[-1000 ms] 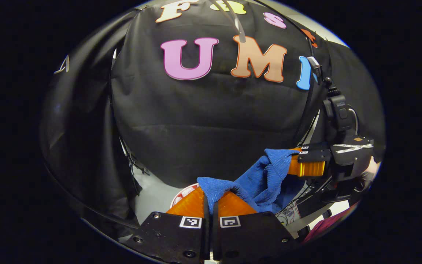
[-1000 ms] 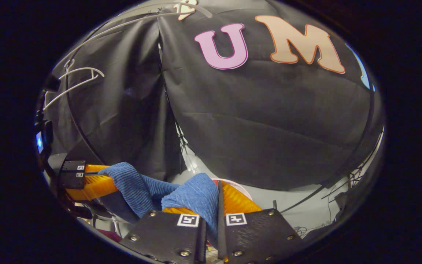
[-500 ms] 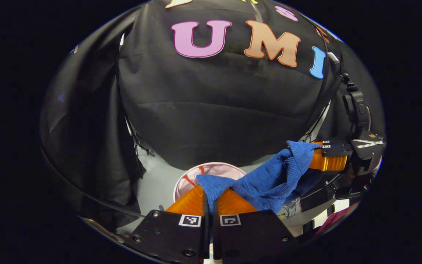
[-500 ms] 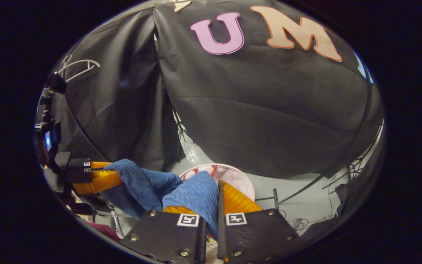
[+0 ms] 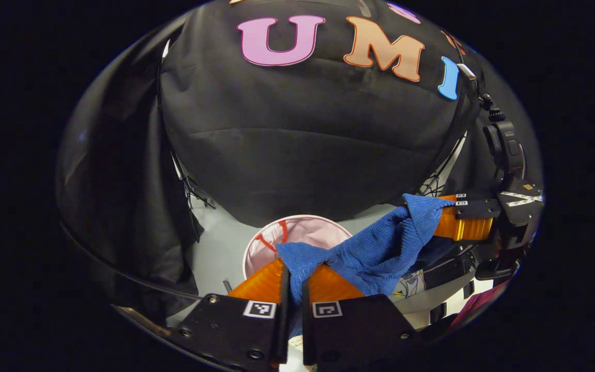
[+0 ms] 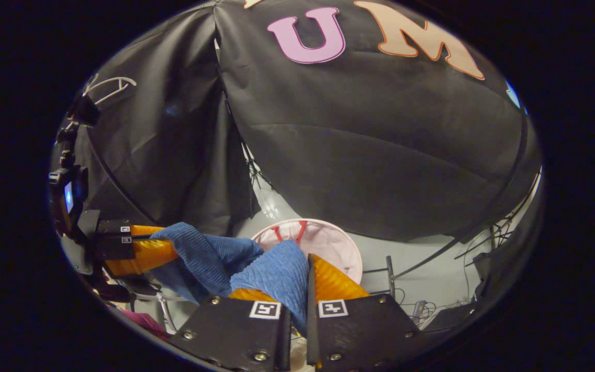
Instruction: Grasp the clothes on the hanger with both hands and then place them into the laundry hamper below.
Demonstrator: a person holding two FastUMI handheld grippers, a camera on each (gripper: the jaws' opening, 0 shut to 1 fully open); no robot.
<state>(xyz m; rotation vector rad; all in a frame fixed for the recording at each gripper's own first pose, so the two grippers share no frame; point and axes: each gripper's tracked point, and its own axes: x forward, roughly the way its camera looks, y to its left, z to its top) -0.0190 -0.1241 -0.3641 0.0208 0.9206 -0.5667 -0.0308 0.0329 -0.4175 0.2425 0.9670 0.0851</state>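
Black cloth walls the booth, over a grey floor. Left gripper (image 5: 292,276) pinches one end of the blue ribbed knit garment (image 5: 375,248); right gripper (image 6: 302,279) pinches the other, so it sags between them. Below and beyond both sits the round pale pink fabric hamper (image 6: 328,243), probably the drop target.

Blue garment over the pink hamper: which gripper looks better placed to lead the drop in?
Likely left. The left gripper holds the blue garment right before the hamper; the right gripper sits off to the side.
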